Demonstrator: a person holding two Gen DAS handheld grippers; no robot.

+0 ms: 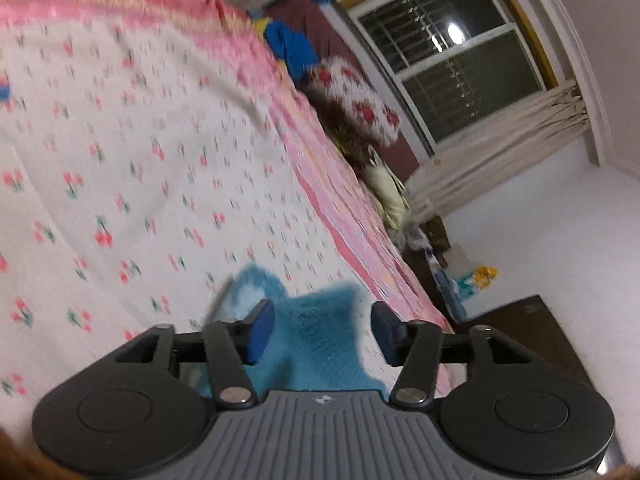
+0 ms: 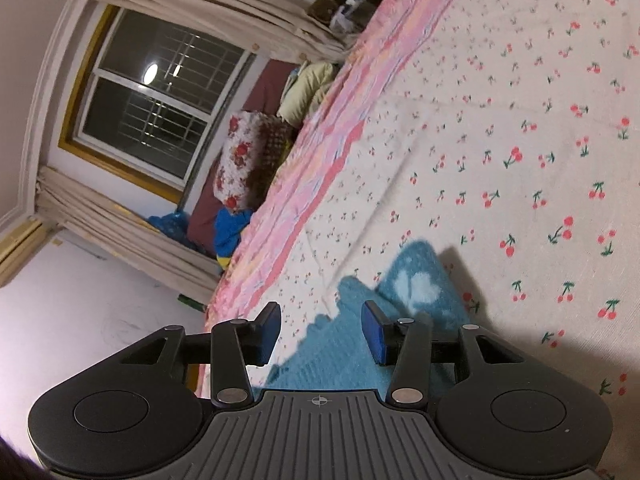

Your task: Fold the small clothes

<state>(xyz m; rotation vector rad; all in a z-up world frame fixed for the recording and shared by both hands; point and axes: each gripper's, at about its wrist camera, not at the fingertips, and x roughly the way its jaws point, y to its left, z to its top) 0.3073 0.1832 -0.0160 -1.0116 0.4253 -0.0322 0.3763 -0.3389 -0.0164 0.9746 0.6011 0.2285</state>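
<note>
A small fluffy blue garment (image 1: 320, 332) lies on the cherry-print bedspread (image 1: 140, 160). In the left wrist view it sits just under and ahead of my left gripper (image 1: 323, 330). The blue pads stand apart and do not touch the cloth, so this gripper is open. In the right wrist view the same blue garment (image 2: 416, 280), with a pale heart-like patch, lies flat on the bedspread (image 2: 500, 120). My right gripper (image 2: 322, 330) hovers over its edge, open, with nothing pinched between the pads.
A pink striped border (image 2: 320, 140) runs along the bed's side. Beyond it are a floral cushion (image 2: 240, 156), a cream pillow (image 2: 312, 88), blue clothes (image 2: 228, 228), curtains and a barred window (image 2: 160, 108). A dark wooden piece (image 1: 524, 328) stands by the wall.
</note>
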